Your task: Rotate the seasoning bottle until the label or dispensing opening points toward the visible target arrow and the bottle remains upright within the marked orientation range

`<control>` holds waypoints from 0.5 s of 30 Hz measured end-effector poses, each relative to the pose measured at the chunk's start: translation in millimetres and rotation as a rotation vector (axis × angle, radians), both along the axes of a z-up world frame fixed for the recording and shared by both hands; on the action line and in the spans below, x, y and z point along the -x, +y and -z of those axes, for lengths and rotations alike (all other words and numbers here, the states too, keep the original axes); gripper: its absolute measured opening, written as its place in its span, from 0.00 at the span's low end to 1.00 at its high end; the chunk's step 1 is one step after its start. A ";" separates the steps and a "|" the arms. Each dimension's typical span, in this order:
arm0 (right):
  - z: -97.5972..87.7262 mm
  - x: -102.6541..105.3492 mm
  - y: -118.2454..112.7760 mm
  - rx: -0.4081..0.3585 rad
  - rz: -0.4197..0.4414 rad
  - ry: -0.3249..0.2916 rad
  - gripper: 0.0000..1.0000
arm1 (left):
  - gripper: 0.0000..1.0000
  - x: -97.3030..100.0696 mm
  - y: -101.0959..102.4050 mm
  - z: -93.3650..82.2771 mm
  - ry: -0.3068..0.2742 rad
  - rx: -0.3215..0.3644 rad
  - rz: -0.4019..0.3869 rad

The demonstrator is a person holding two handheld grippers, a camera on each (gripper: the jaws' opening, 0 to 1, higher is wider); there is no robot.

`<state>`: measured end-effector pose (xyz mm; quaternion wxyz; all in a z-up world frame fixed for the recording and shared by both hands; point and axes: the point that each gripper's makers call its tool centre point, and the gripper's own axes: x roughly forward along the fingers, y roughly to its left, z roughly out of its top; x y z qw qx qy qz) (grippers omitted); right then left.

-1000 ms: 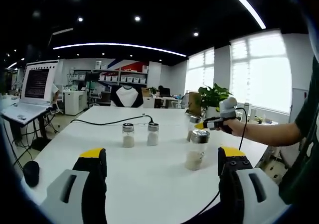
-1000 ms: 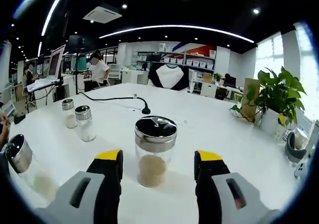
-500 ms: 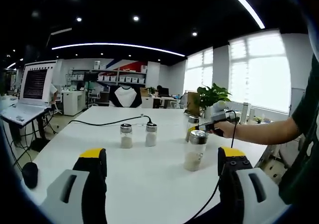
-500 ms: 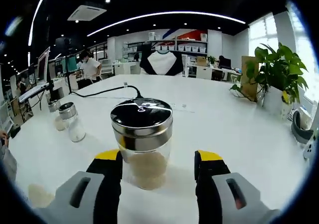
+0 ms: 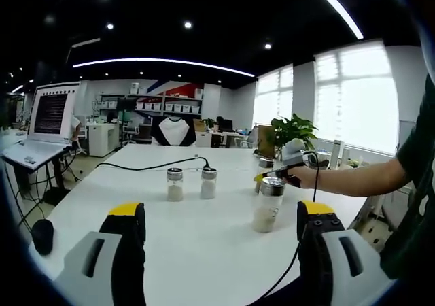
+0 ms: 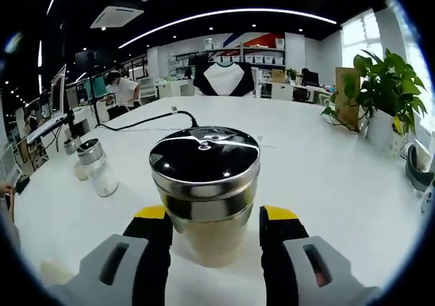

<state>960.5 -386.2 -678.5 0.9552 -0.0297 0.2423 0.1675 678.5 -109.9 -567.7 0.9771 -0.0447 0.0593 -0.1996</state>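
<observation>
Right gripper [image 6: 212, 217] jaws straddling the seasoning bottle [image 6: 204, 192] — yellow-tipped pads just beside the glass on both sides, a thin gap on each; contact not confirmable, so grip state unclear. Bottle upright on the white table [image 6: 326, 177], clear round glass body, brushed metal collar, glossy black lid, pale powder low inside. No label, opening or arrow discernible.

Left gripper [image 5: 221, 217] wide open, holding nothing, hovering over bare tabletop well short of another jar [image 5: 268, 205] of the same make, standing upright ahead and right of it. Just behind that jar, in the left gripper view: right gripper again, held in a hand [image 5: 307, 177] on a bare forearm.

Two smaller shakers [image 5: 192, 183] side by side, upright, left of that jar and nearer the table's middle — same pair seen left of the seasoning bottle in the right gripper view. Black cable [image 5: 153, 165] snaking across the table behind the shakers, ending in a plug near them.

Table matte white, smooth, mostly open around the seasoning bottle; far edge clear past the cable. Potted plant [image 6: 380, 95] at the table's right edge, by the windows. Monitor [image 5: 53, 112] on a stand beyond the table's left side. Open-plan office behind: shelves, desks, dark ceiling with light strips.
</observation>
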 end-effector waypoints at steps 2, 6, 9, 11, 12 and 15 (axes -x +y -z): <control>0.0 -0.5 1.8 -0.006 -0.006 0.002 0.48 | 0.97 0.4 -0.1 0.5 0.001 -0.001 0.001; -0.4 -0.9 6.4 0.007 -0.028 -0.009 0.42 | 0.97 1.0 1.2 0.8 0.002 0.002 -0.005; -0.5 -0.2 5.5 0.007 -0.024 -0.005 0.42 | 0.97 2.0 2.5 1.8 0.004 0.002 -0.007; -0.3 -0.4 5.3 0.012 -0.022 -0.002 0.42 | 0.98 2.2 2.8 3.4 0.009 0.003 -0.007; -0.3 -0.4 5.3 0.013 -0.021 -0.001 0.42 | 0.98 2.1 2.5 4.7 0.008 0.003 -0.004; -0.5 -0.5 5.1 0.011 -0.016 -0.007 0.42 | 0.98 1.1 2.6 8.0 0.021 0.003 -0.004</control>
